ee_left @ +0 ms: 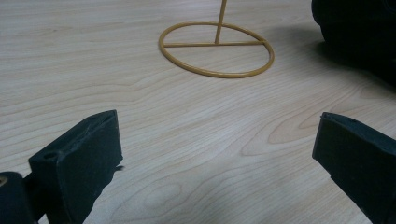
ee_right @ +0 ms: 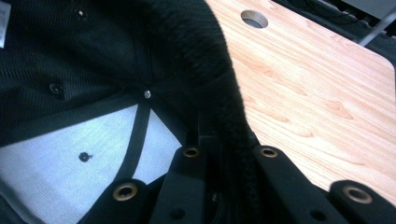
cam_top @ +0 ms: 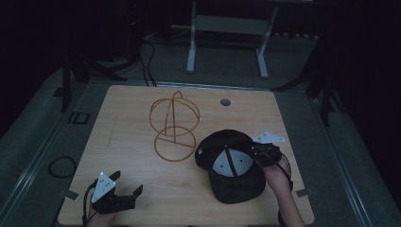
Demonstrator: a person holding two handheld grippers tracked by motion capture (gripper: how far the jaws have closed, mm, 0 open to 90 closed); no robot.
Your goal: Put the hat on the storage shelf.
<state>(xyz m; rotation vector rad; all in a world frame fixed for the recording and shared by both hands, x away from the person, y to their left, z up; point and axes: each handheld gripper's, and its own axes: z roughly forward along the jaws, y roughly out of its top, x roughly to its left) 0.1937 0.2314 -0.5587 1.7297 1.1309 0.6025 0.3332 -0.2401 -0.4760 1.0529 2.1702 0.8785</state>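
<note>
Right claw (cam_top: 257,153) clamped on the edge of a black baseball cap (cam_top: 230,165), jaws closed over the thick rim with the fabric pinched between them, as seen in the right gripper view (ee_right: 224,154). Cap (ee_right: 116,70) lying upside down, open side up, with white lining panels and black seam tape inside, brim toward the near edge. Resting on the right half of the wooden table (cam_top: 142,189), just right of the wire stand. Right hand (cam_top: 279,175) behind that claw, entering from the near edge.

Left claw (cam_top: 127,184) spread wide, holding nothing, at the near left corner of the table; whether touching the wood or just above, impossible to tell. Both black jaws far apart in the left gripper view (ee_left: 215,154), bare wood grain between them.

Golden wire hat stand (cam_top: 173,126) upright near the table's middle: flat ring base with a crossbar, thin post, rounded hoops on top. Base ring (ee_left: 215,49) ahead of the left claw, well apart from it. Dark mass of the cap (ee_left: 359,32) at the far right of that view.

Round cable hole (cam_top: 225,101) in the table near the far edge, also seen beyond the cap (ee_right: 254,18).
</note>
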